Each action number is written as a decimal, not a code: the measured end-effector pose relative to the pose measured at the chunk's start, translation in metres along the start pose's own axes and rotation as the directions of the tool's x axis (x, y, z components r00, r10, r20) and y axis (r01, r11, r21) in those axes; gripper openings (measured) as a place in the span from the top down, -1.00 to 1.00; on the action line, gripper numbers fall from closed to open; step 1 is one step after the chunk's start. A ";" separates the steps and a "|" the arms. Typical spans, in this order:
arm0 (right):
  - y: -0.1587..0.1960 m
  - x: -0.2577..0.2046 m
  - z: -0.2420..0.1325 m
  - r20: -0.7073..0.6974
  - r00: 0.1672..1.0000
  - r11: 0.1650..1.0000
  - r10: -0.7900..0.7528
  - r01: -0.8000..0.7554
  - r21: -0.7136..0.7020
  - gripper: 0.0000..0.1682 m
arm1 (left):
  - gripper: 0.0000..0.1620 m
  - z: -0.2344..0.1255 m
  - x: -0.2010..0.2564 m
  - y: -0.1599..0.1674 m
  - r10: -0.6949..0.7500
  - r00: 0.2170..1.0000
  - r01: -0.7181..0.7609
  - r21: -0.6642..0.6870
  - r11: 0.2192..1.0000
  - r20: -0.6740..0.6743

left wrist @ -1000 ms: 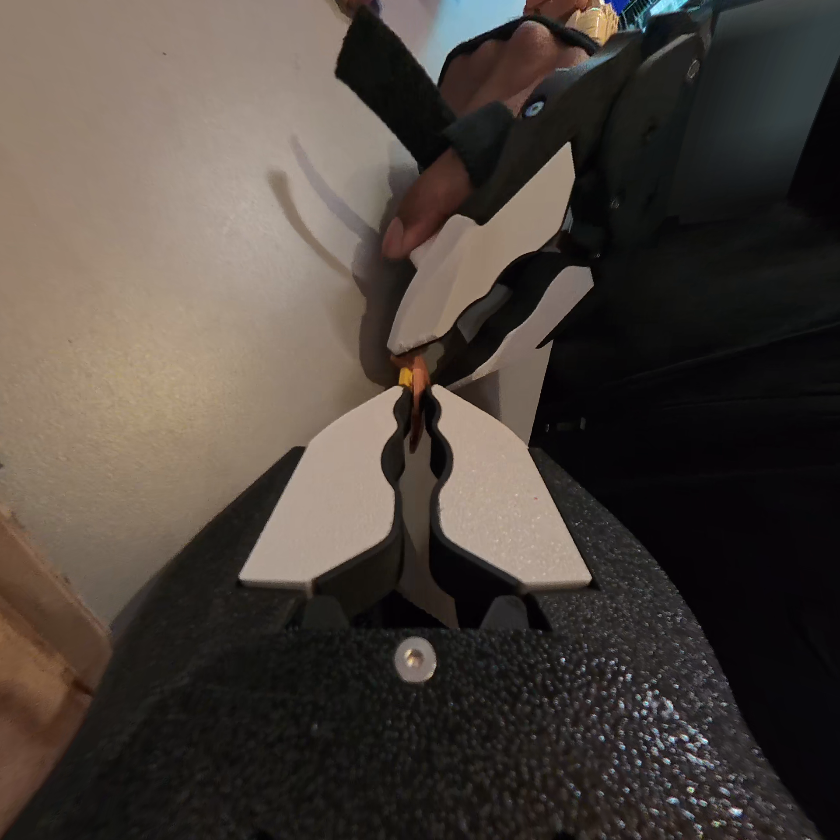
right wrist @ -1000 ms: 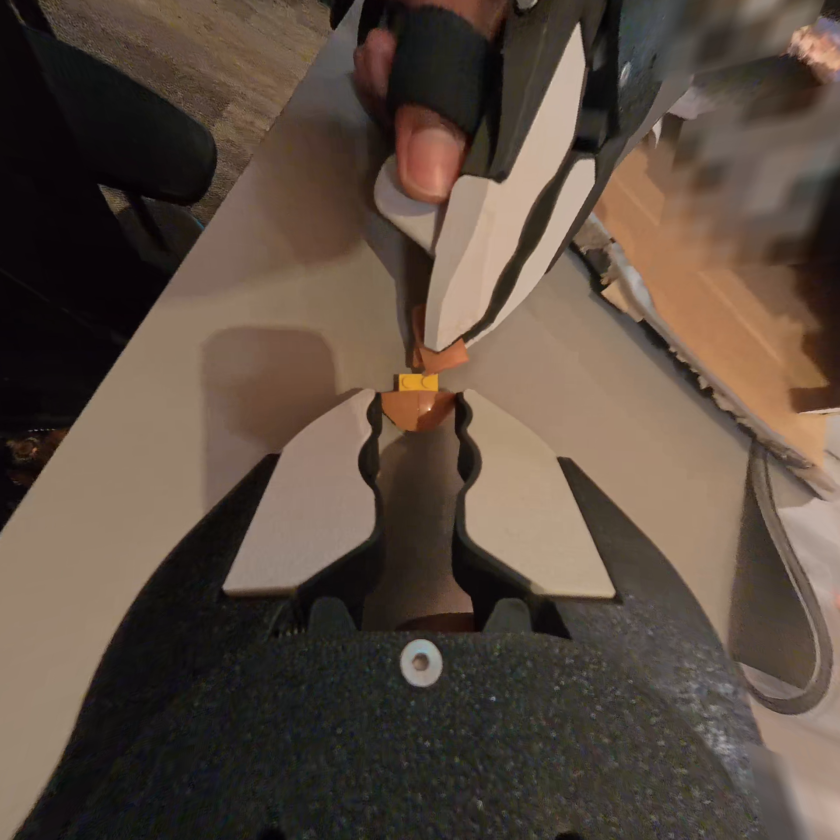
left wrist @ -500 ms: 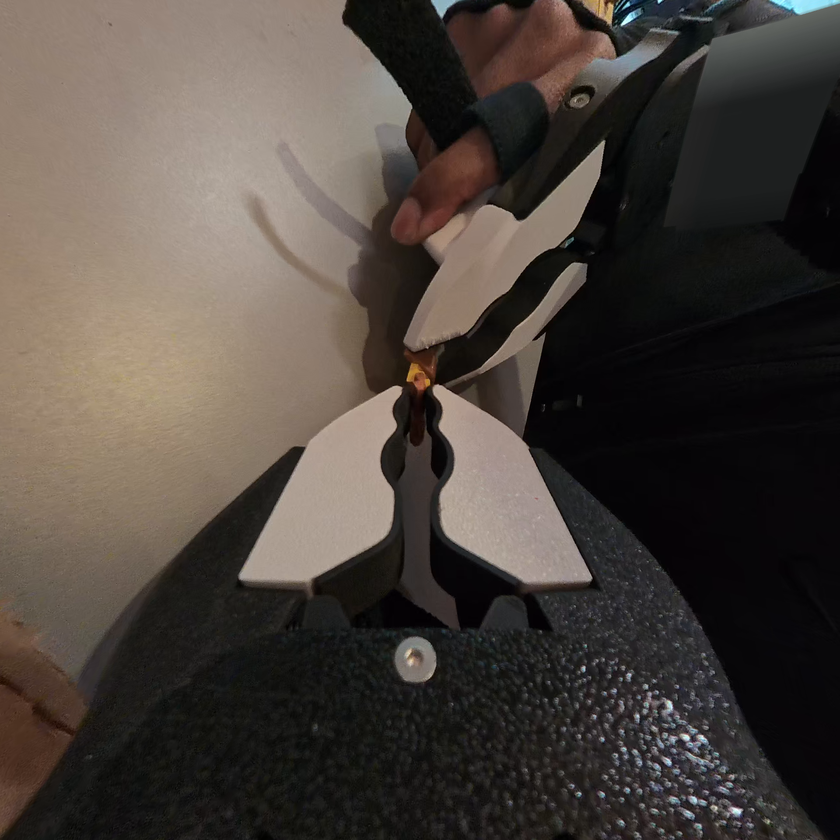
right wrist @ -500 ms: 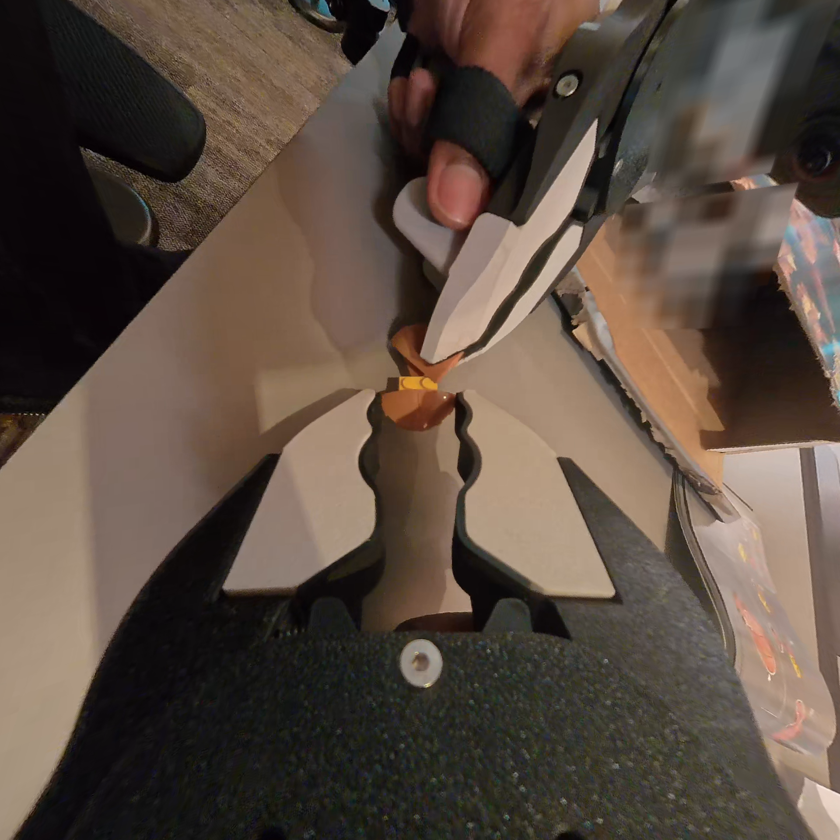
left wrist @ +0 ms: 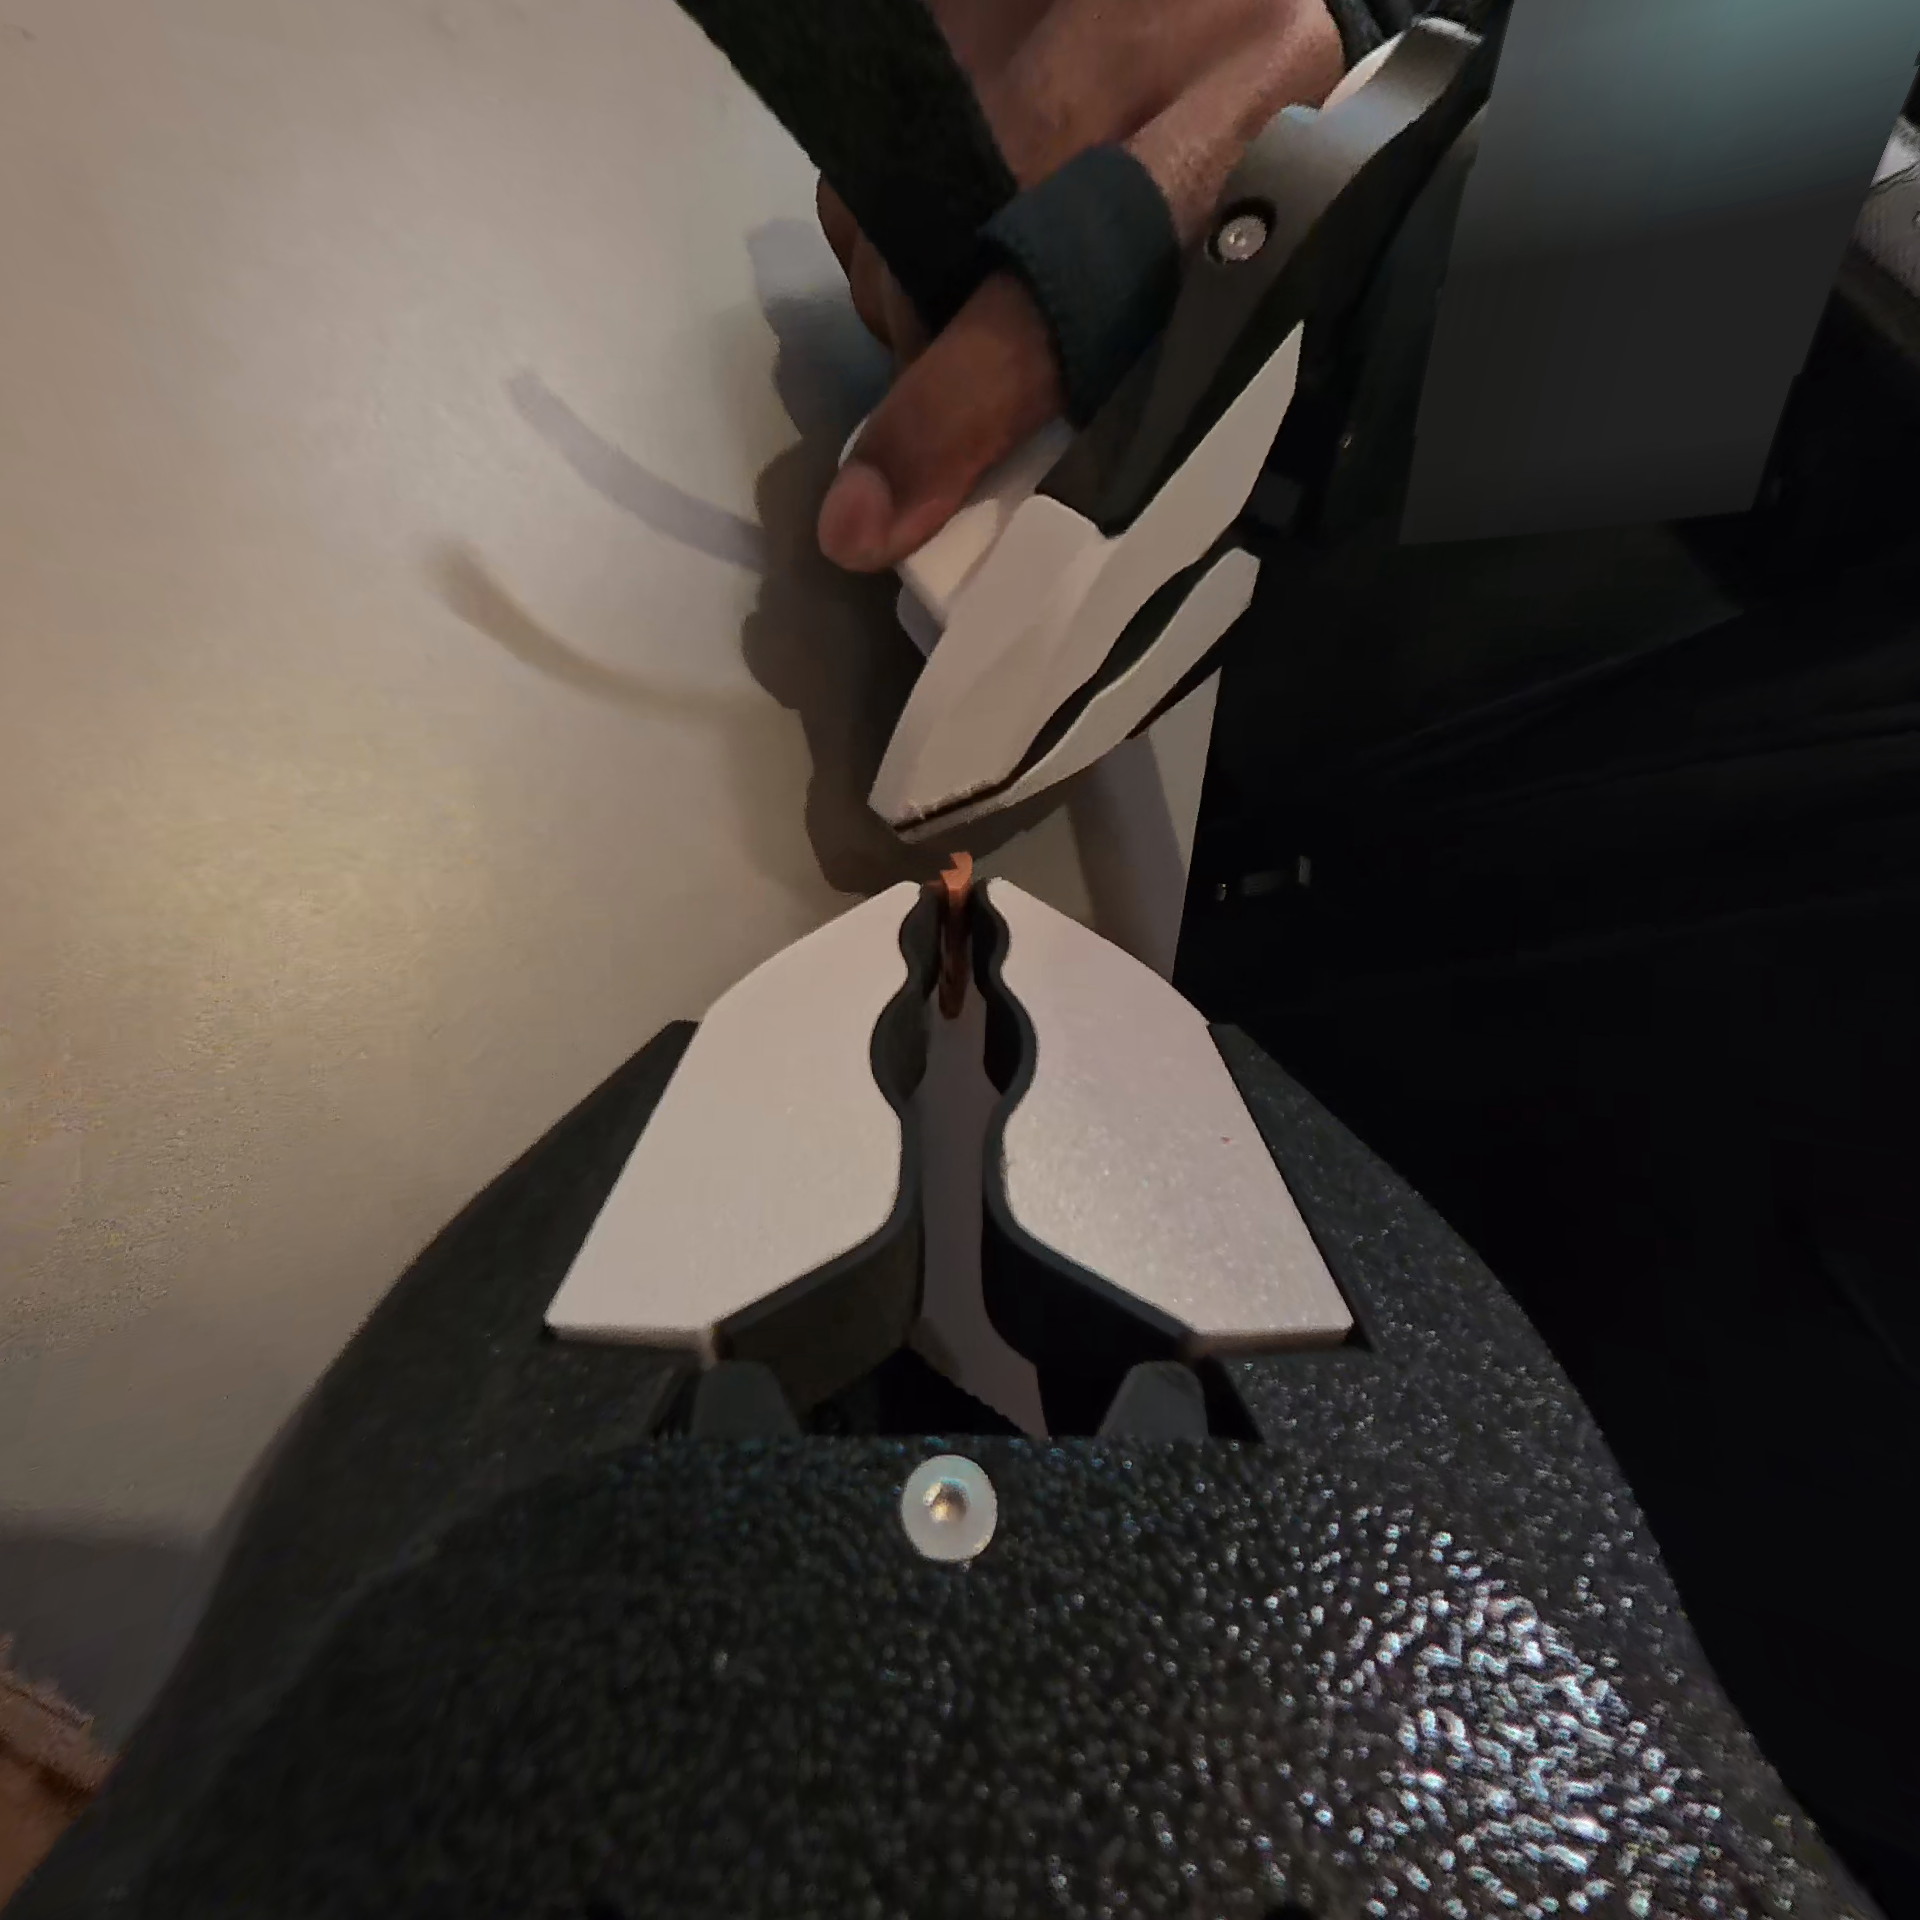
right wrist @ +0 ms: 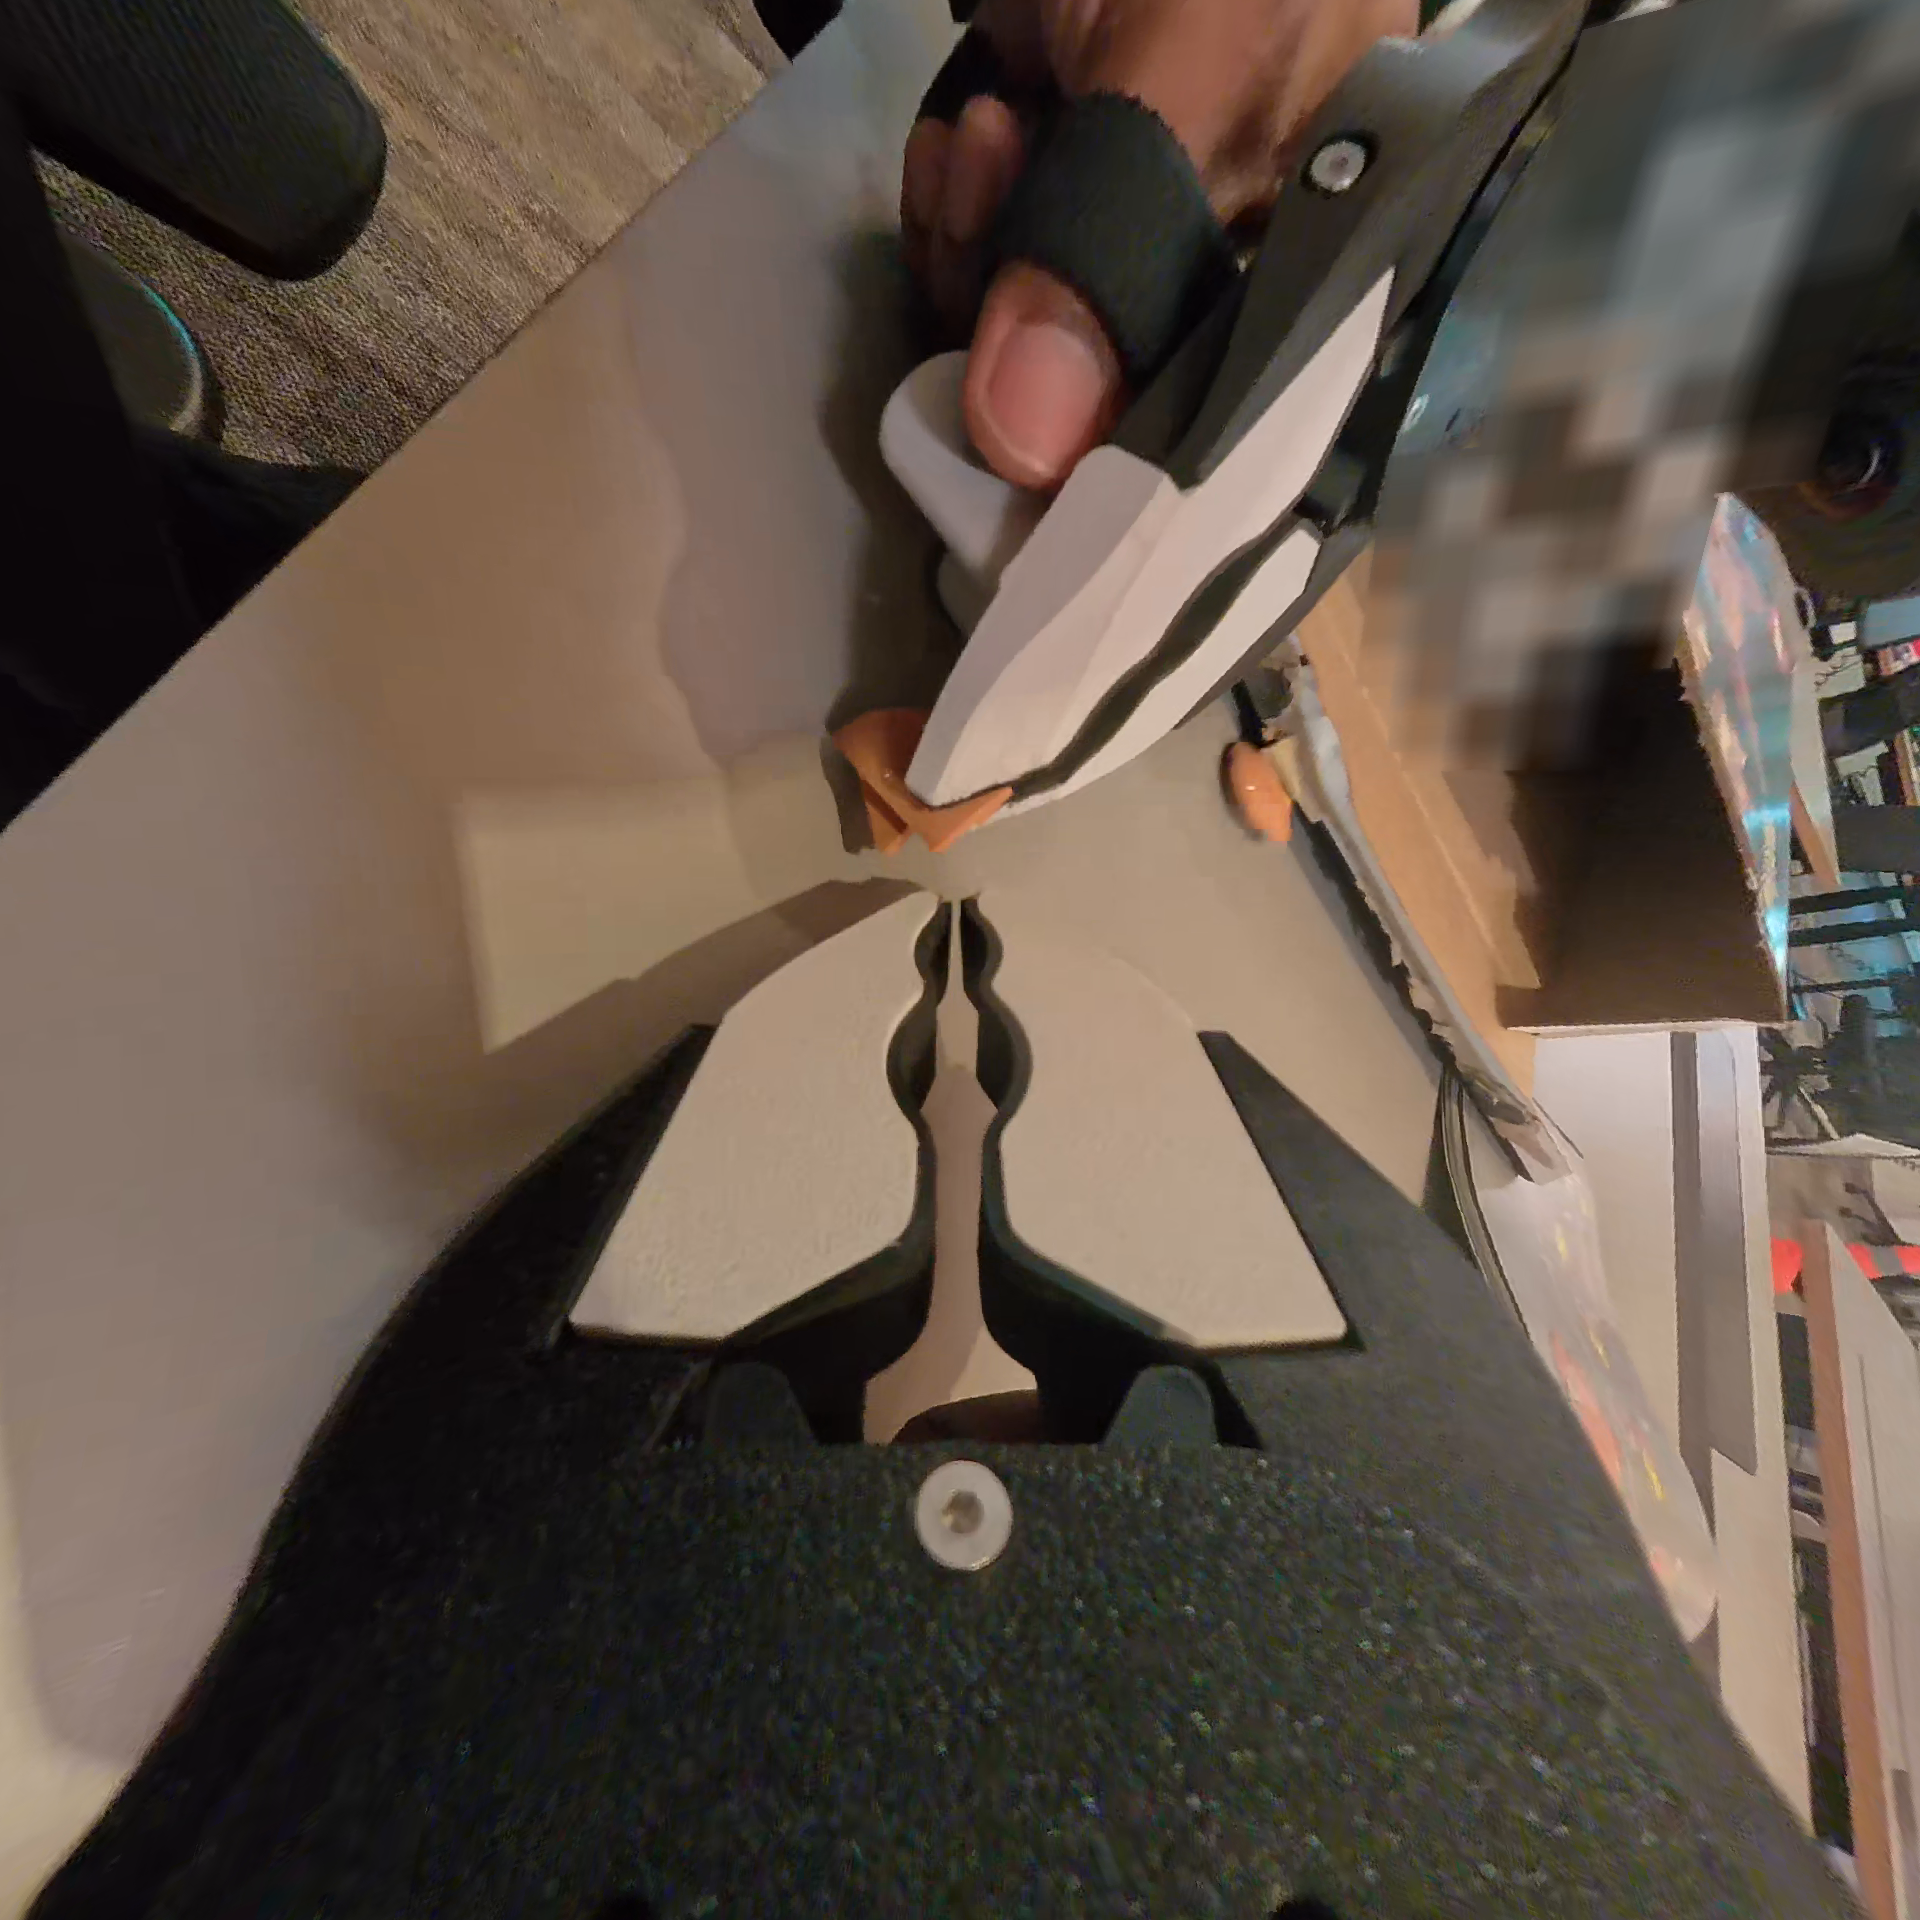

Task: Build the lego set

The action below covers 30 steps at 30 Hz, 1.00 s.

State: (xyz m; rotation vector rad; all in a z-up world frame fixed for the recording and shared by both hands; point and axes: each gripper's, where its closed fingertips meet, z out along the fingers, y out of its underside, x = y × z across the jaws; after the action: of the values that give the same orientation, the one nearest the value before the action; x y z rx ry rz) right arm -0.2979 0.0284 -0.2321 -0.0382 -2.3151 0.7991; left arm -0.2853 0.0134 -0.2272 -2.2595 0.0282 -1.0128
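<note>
My left gripper [left wrist: 951, 902] is shut on a thin orange lego piece [left wrist: 951, 940], seen edge-on between its tips. In the right wrist view the left gripper [right wrist: 940, 805] comes in from the upper right, held by a hand [right wrist: 1039, 395], with the orange lego assembly [right wrist: 883, 784] sticking out of its tips just above the white table [right wrist: 416, 727]. My right gripper [right wrist: 956, 906] is shut with nothing between its fingers, a short way below that assembly. It also shows shut in the left wrist view [left wrist: 935, 821], just above my left fingertips.
A loose orange lego piece [right wrist: 1259, 800] lies by a torn cardboard box [right wrist: 1621, 883] at the right. Plastic bags [right wrist: 1621, 1455] lie at the table's right edge. A black chair [right wrist: 208, 135] stands over the carpet beyond the table's left edge. Only a small space, under 4 cm, lies between the two pairs of fingers.
My right gripper let go of the orange piece with the yellow brick, shut empty and drew slightly back. The orange pieces now sit together at my left gripper's tips; the yellow brick no longer shows.
</note>
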 end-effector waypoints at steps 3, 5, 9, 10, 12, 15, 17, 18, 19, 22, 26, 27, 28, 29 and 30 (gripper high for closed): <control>0.004 0.004 0.002 0.011 0.998 0.998 0.059 -0.059 -0.013 0.92 | 0.94 -0.004 -0.001 0.001 -0.009 1.000 0.009 0.021 1.000 0.015; 0.008 0.013 0.004 -0.002 0.996 0.995 0.092 -0.092 -0.033 0.89 | 0.94 -0.009 -0.002 0.000 -0.015 0.999 0.013 0.053 0.999 0.030; 0.023 0.036 0.019 -0.022 0.985 0.981 0.169 -0.170 -0.096 0.85 | 0.94 -0.019 -0.010 -0.003 -0.037 0.995 0.025 0.120 0.992 0.094; 0.027 0.042 0.025 -0.023 0.978 0.970 0.208 -0.209 -0.121 0.84 | 0.94 -0.022 -0.013 -0.003 -0.044 0.992 0.028 0.134 0.991 0.114; 0.031 0.056 0.037 -0.026 0.951 0.939 0.307 -0.307 -0.154 0.70 | 0.94 -0.027 -0.018 -0.005 -0.057 0.987 0.031 0.167 0.985 0.150; 0.033 0.075 0.059 -0.032 0.880 0.862 0.475 -0.472 -0.185 0.59 | 0.94 -0.037 -0.028 -0.005 -0.079 0.973 0.034 0.205 0.978 0.215; 0.030 0.080 0.072 -0.028 0.823 0.806 0.568 -0.562 -0.187 0.56 | 0.94 -0.044 -0.029 -0.003 -0.086 0.967 0.029 0.230 0.973 0.242; 0.029 0.083 0.076 -0.043 0.796 0.777 0.603 -0.599 -0.196 0.54 | 0.94 -0.047 -0.029 -0.002 -0.088 0.965 0.025 0.244 0.969 0.249; 0.029 0.087 0.080 -0.064 0.780 0.757 0.623 -0.621 -0.202 0.50 | 0.94 -0.050 -0.029 -0.001 -0.091 0.962 0.023 0.256 0.966 0.257; 0.026 0.091 0.089 -0.108 0.736 0.708 0.668 -0.674 -0.212 0.50 | 0.94 -0.057 -0.028 0.001 -0.095 0.960 0.012 0.301 0.954 0.262; 0.025 0.091 0.092 -0.138 0.689 0.653 0.711 -0.721 -0.232 0.48 | 0.94 -0.066 -0.025 0.000 -0.076 0.965 -0.015 0.342 0.940 0.252; 0.025 0.090 0.092 -0.144 0.679 0.641 0.720 -0.730 -0.237 0.48 | 0.94 -0.068 -0.023 -0.001 -0.071 0.970 -0.017 0.354 0.935 0.234; 0.025 0.090 0.091 -0.147 0.669 0.629 0.728 -0.738 -0.244 0.48 | 0.94 -0.068 -0.022 -0.001 -0.065 0.973 -0.020 0.359 0.933 0.223; 0.025 0.089 0.091 -0.148 0.659 0.616 0.737 -0.746 -0.254 0.47 | 0.94 -0.069 -0.021 -0.002 -0.059 0.975 -0.023 0.363 0.932 0.213; 0.024 0.087 0.091 -0.143 0.647 0.602 0.749 -0.754 -0.262 0.44 | 0.94 -0.069 -0.020 -0.002 -0.052 0.977 -0.026 0.364 0.931 0.205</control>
State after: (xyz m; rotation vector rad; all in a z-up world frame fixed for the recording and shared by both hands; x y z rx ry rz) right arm -0.4255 0.0197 -0.2468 -1.2445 -2.3520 0.7989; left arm -0.3458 -0.0179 -0.2054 -2.0103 -0.2481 -0.7087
